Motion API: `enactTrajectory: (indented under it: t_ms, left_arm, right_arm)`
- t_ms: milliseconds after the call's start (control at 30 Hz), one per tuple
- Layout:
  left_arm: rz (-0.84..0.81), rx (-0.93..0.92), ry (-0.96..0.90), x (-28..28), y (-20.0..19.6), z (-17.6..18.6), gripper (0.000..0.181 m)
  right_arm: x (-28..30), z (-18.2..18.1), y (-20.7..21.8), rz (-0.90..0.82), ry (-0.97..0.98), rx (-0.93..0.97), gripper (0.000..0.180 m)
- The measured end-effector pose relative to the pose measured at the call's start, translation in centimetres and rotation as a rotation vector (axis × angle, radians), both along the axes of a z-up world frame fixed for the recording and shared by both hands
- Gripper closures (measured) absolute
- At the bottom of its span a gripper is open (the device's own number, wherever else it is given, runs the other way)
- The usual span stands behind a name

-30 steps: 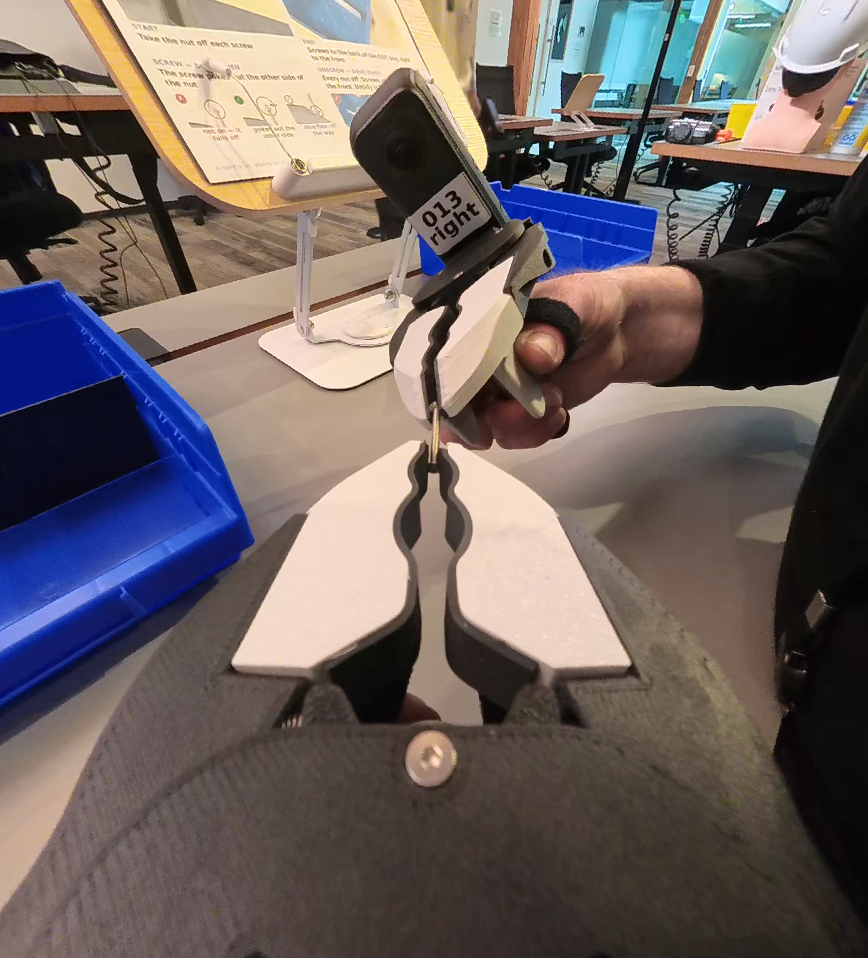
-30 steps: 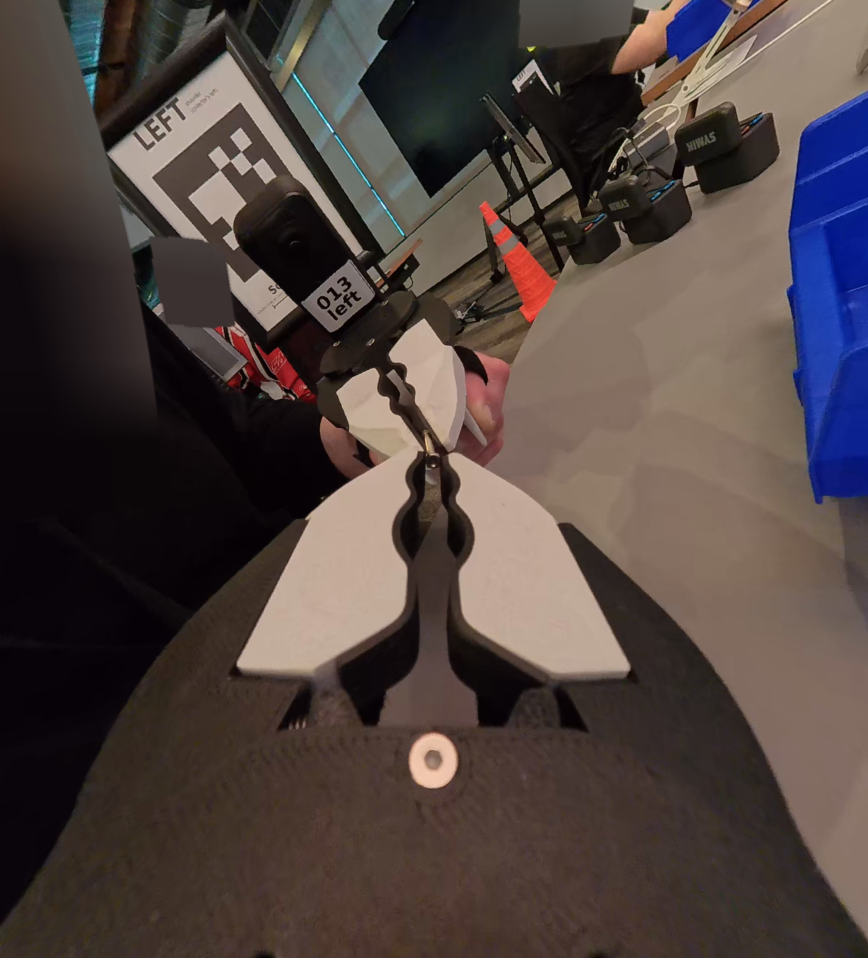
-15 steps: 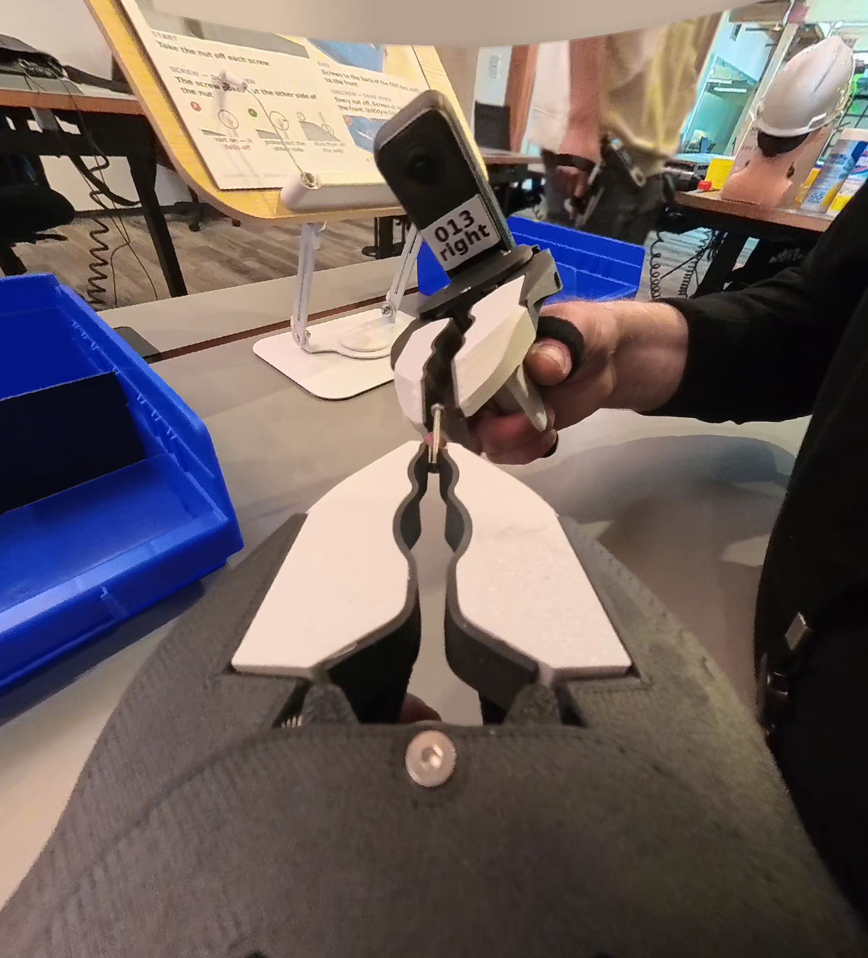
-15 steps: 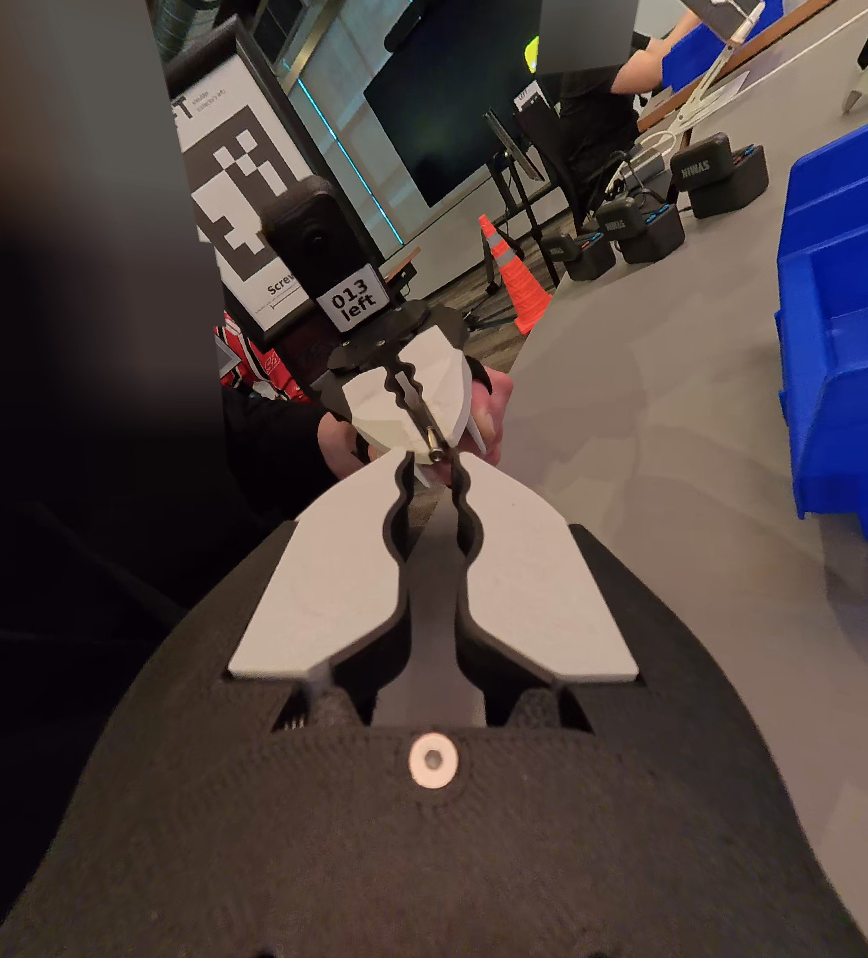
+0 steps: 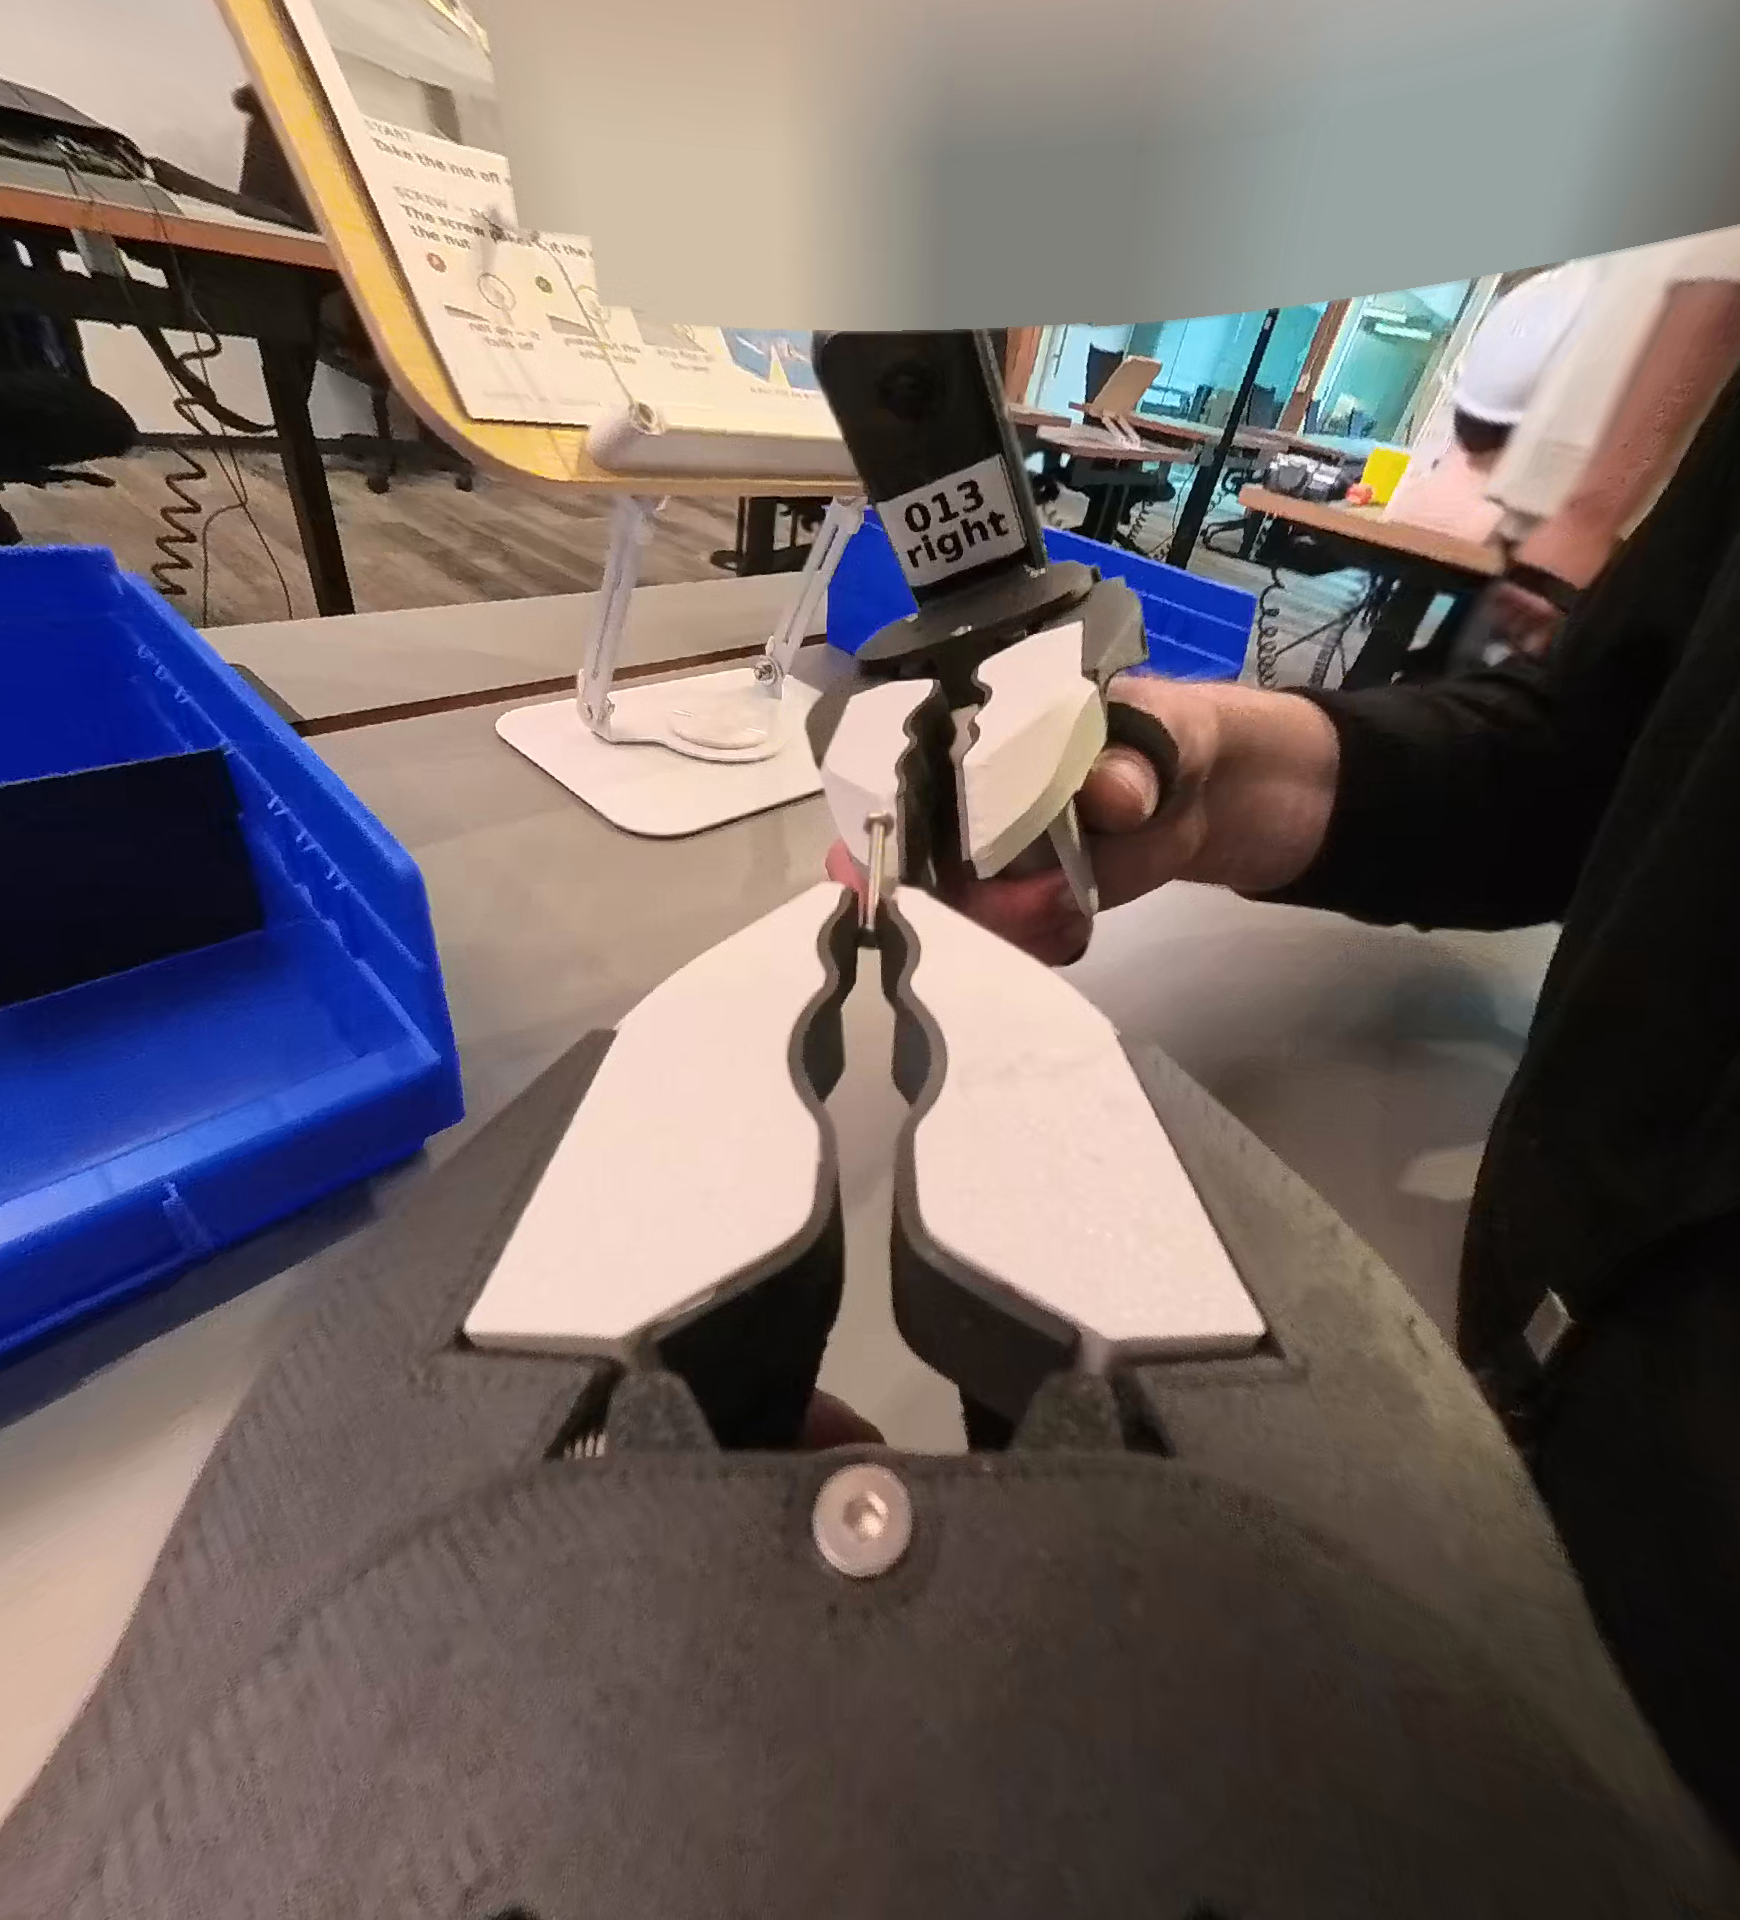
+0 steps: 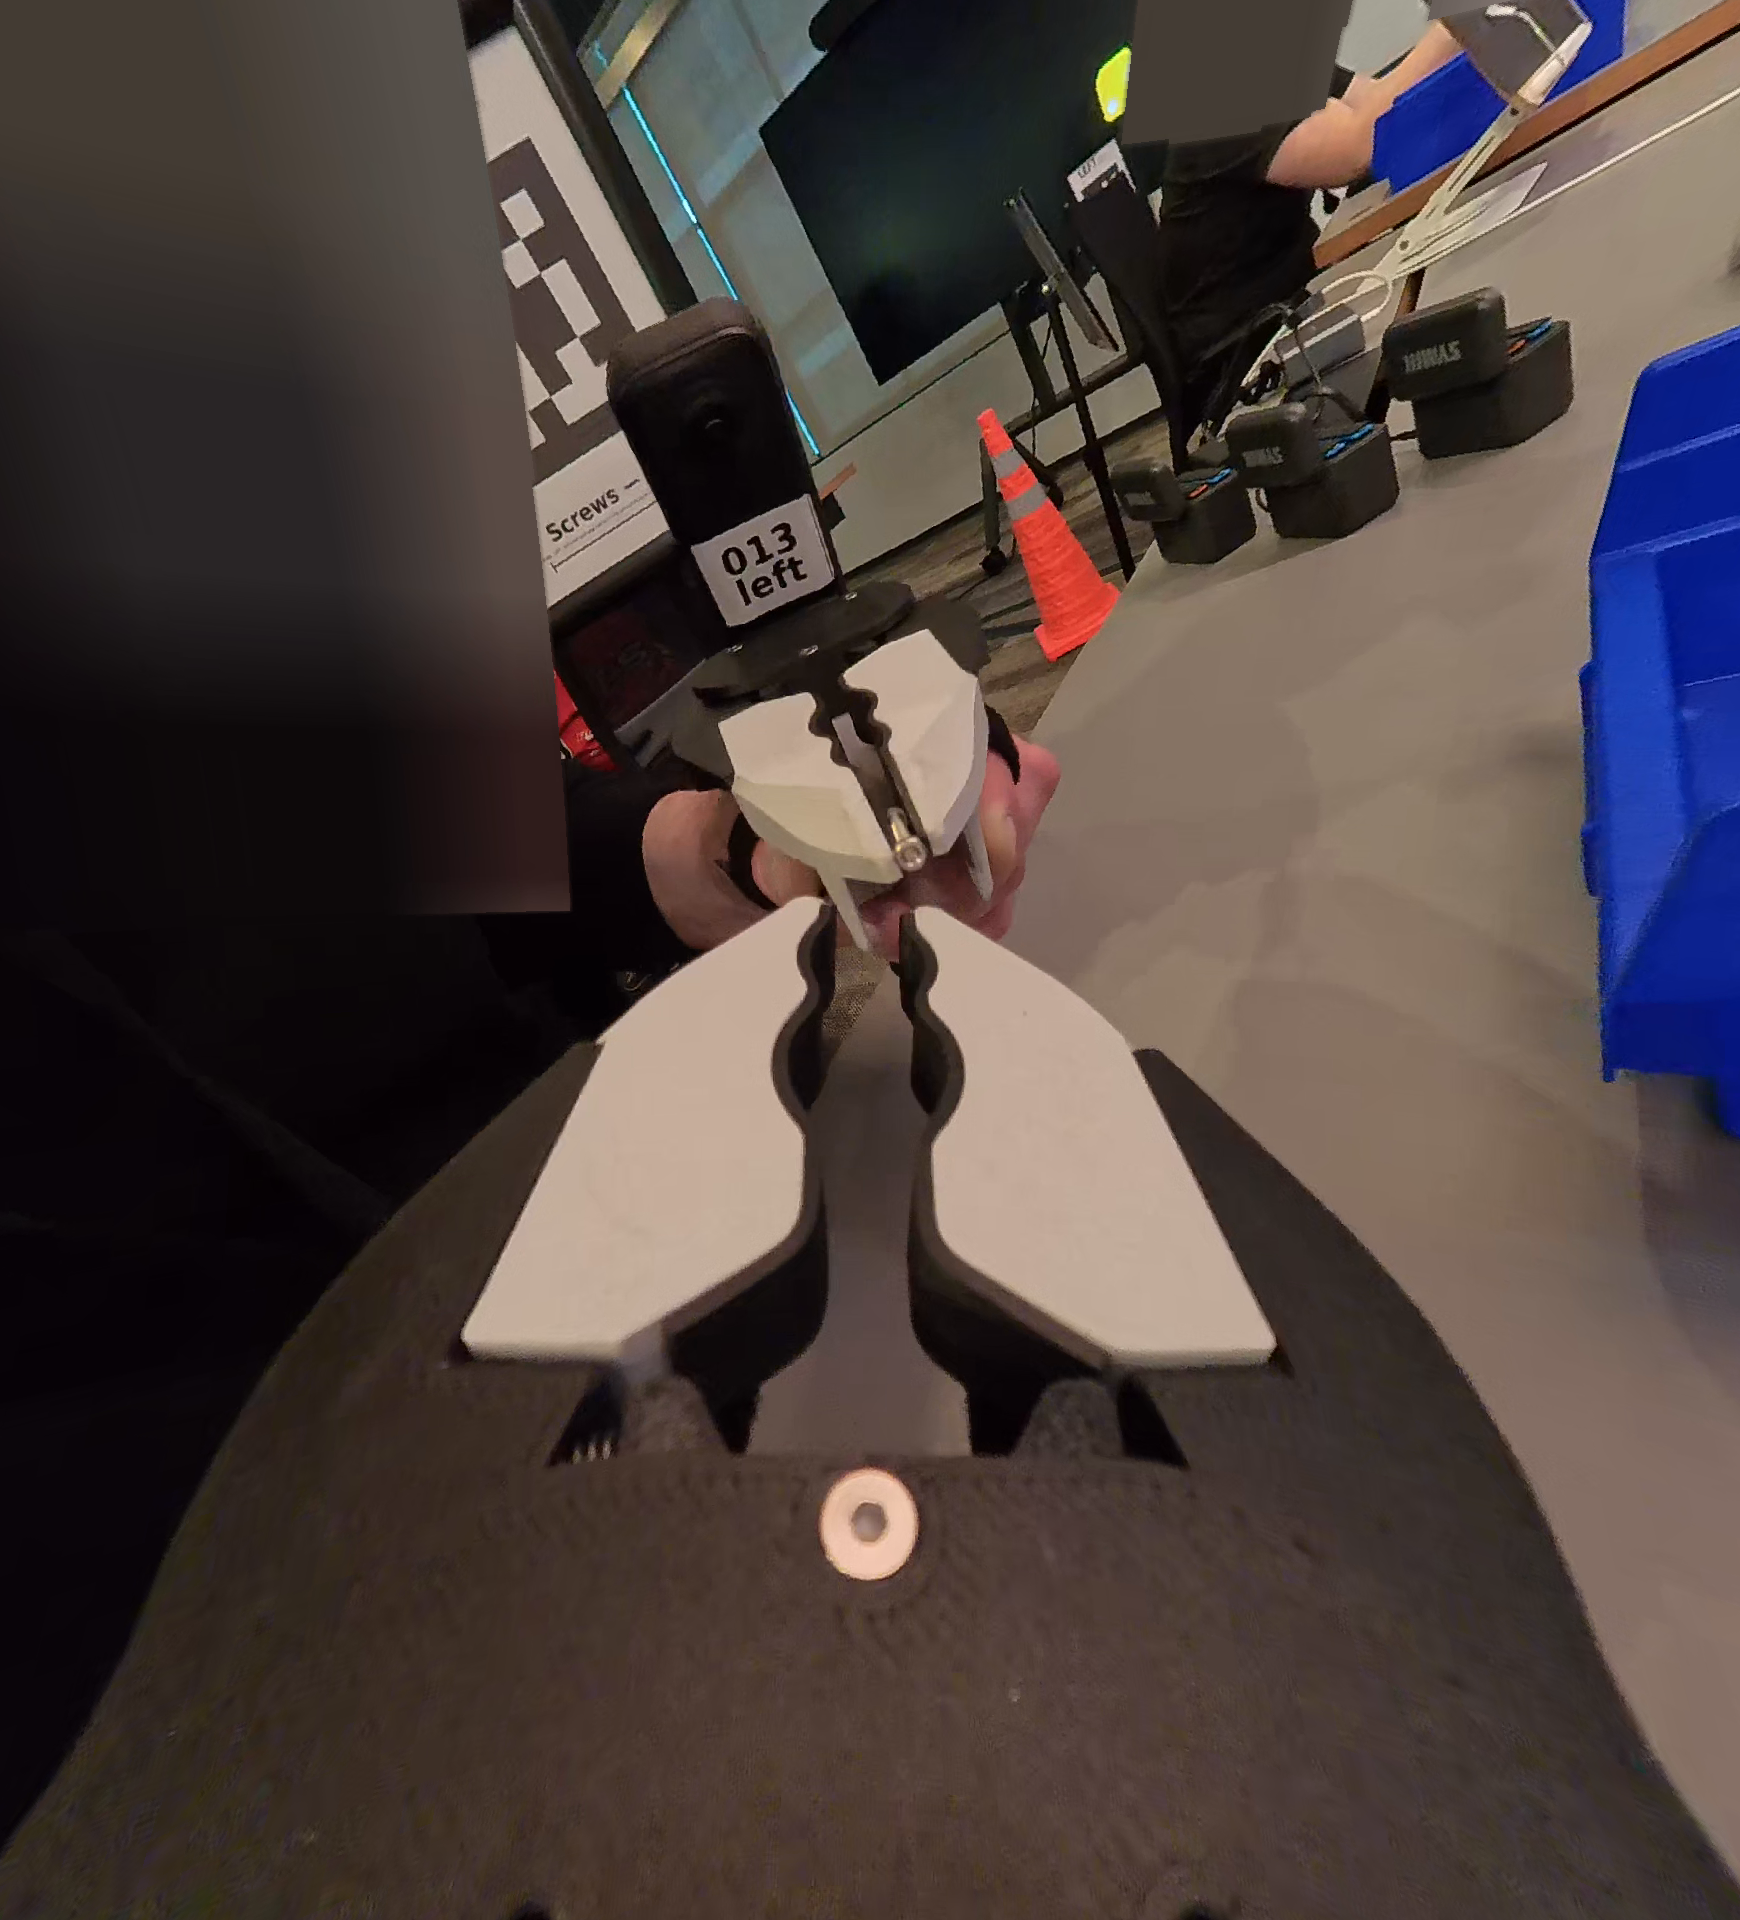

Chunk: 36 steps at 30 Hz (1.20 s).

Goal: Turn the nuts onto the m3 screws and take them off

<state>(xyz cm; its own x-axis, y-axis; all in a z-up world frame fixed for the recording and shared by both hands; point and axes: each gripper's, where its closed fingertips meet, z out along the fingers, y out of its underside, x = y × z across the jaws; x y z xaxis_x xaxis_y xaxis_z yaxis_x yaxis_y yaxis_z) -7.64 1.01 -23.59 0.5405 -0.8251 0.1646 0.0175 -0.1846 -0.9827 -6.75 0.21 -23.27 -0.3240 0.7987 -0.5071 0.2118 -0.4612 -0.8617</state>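
Note:
My left gripper [image 5: 867, 916] is shut on the lower end of a small silver M3 screw [image 5: 877, 860] that stands up out of its fingertips. I cannot make out a nut; the grip hides the screw's lower end. My right gripper [image 6: 861, 925] is slightly open and empty. In the left wrist view the right gripper [image 5: 933, 831] sits just right of the screw's head, apart from it. In the right wrist view the left gripper [image 6: 897, 831] faces me with the screw [image 6: 904, 840] pointing my way.
Both grippers hover above a grey table [image 5: 533, 883]. A blue bin [image 5: 118, 987] stands to the left, an instruction board on a white stand [image 5: 679, 748] behind, and another blue bin [image 6: 1728, 779] at the right. An orange cone [image 6: 1042, 540] and black cases [image 6: 1365, 457] lie farther off. The grippers are tip to tip, or close to it.
My right gripper was shut on the screw's top; it has let go, opened a little and shifted off to the side. My left gripper still holds the screw.

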Motion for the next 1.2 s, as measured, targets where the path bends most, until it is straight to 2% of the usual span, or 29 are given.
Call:
enactTrajectory:
  t_ms: [167,433,600,767,900,1200]
  left_arm:
    - [-0.008,-0.005,-0.008,0.0,-0.1,0.1,0.178]
    - [0.001,-0.002,-0.016,-0.2,0.0,0.3,0.178]
    - [-0.007,0.000,-0.016,0.1,-0.1,0.3,0.178]
    - [-0.005,0.003,-0.015,0.1,-0.1,0.3,0.178]
    - [0.007,0.007,-0.019,-0.1,0.0,0.5,0.178]
    - [-0.005,0.002,-0.023,0.1,-0.1,0.4,0.178]
  right_arm:
    - [-0.1,0.9,0.9,-0.045,0.042,0.011,0.165]
    - [-0.2,0.8,-0.4,0.012,0.032,0.022,0.169]
    - [-0.2,1.1,1.1,-0.046,0.040,0.019,0.162]
    - [-0.6,1.3,0.4,-0.027,0.049,0.046,0.163]
    - [-0.2,1.1,-0.7,0.034,0.042,0.044,0.173]
    - [-0.6,1.6,0.6,-0.040,0.058,0.062,0.164]
